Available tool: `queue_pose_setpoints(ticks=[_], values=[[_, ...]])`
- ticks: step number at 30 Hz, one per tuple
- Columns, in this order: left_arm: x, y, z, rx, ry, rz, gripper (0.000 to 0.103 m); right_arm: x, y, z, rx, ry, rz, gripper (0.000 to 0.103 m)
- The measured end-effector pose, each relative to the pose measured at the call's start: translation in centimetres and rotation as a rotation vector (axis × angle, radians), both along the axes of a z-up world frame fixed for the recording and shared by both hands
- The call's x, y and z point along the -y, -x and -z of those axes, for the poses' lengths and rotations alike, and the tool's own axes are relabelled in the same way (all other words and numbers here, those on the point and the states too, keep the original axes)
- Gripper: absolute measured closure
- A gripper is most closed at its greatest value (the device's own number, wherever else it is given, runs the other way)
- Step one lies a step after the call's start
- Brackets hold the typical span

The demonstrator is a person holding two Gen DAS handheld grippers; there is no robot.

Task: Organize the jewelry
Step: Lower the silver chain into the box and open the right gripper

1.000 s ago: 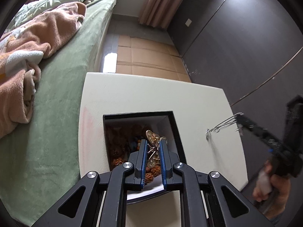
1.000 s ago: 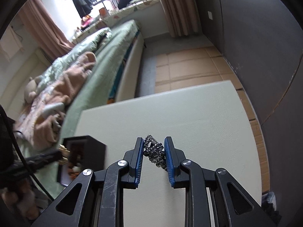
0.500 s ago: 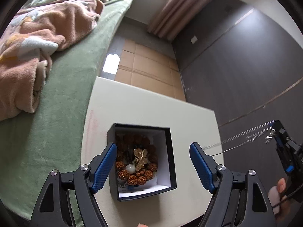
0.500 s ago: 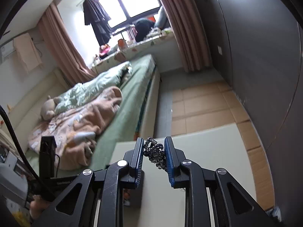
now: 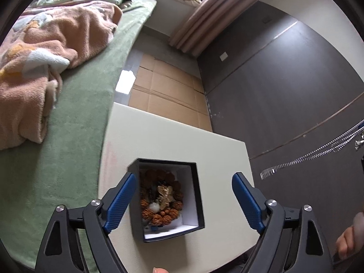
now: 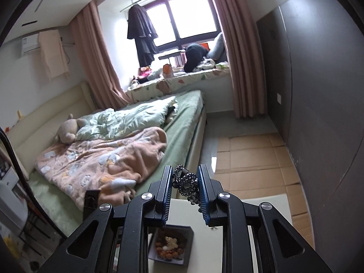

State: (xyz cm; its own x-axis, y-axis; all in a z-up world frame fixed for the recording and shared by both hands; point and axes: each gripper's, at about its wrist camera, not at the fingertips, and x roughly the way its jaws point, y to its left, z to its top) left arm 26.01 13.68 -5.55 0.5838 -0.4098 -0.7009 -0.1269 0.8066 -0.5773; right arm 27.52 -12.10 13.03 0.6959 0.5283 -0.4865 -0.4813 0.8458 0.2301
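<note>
A black jewelry box (image 5: 198,195) with a white lining sits on the cream table (image 5: 173,141). It holds a brown bead bracelet (image 5: 159,213) and a gold butterfly piece (image 5: 166,193). My left gripper (image 5: 184,200) is open and empty, raised above the box. My right gripper (image 6: 184,186) is shut on a dark beaded chain (image 6: 185,185), held high above the table. The chain (image 5: 318,154) hangs in the air at the right edge of the left wrist view. The box (image 6: 188,257) shows below the right gripper's fingers.
A green bed (image 5: 75,113) with a pink blanket (image 5: 41,52) lies left of the table. A dark wardrobe wall (image 5: 284,91) stands on the right. Cardboard sheets (image 5: 168,91) cover the floor beyond the table.
My left gripper let the gold piece go into the box, opened wide and rose. My right gripper lifted the dark chain off the table and moved toward the box.
</note>
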Motion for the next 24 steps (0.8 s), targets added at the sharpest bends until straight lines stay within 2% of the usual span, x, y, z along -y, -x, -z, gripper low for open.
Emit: queue_pose_setpoints(ticks=[3,6,8,10,16,20,22,24], values=[[-0.6,0.2,-0.2,0.017,-0.020,-0.013,0.011,-1.1,0.3,0.4,-0.004,0.003,-0.018,0.080],[-1.1,0.4,-0.1,0.031,0.016,-0.002,0.011,-2.3,0.2,1.4,-0.027,0.003,-0.038,0.080],[-1.2,0.5,-0.3,0.039,-0.017,-0.004,0.008,-3.0,0.0,2.3,-0.045,0.003,-0.050,0.080],[-1.5,0.5,-0.3,0.045,-0.039,-0.014,0.005,-3.7,-0.1,3.5,-0.068,0.001,-0.066,0.080],[-3.2,0.4,0.6,0.018,-0.015,-0.057,0.004,-5.8,-0.7,8.1,-0.181,-0.024,-0.137,0.079],[-3.4,0.1,1.0,0.005,-0.018,-0.066,0.004,-6.8,-0.9,10.3,-0.205,-0.007,-0.134,0.079],[-3.5,0.1,1.1,0.005,-0.025,-0.071,0.000,-6.9,-1.5,11.5,-0.236,-0.008,-0.131,0.070],[-3.5,0.1,1.2,0.006,-0.037,-0.078,0.000,-6.4,-1.8,12.6,-0.267,-0.031,-0.128,0.033]])
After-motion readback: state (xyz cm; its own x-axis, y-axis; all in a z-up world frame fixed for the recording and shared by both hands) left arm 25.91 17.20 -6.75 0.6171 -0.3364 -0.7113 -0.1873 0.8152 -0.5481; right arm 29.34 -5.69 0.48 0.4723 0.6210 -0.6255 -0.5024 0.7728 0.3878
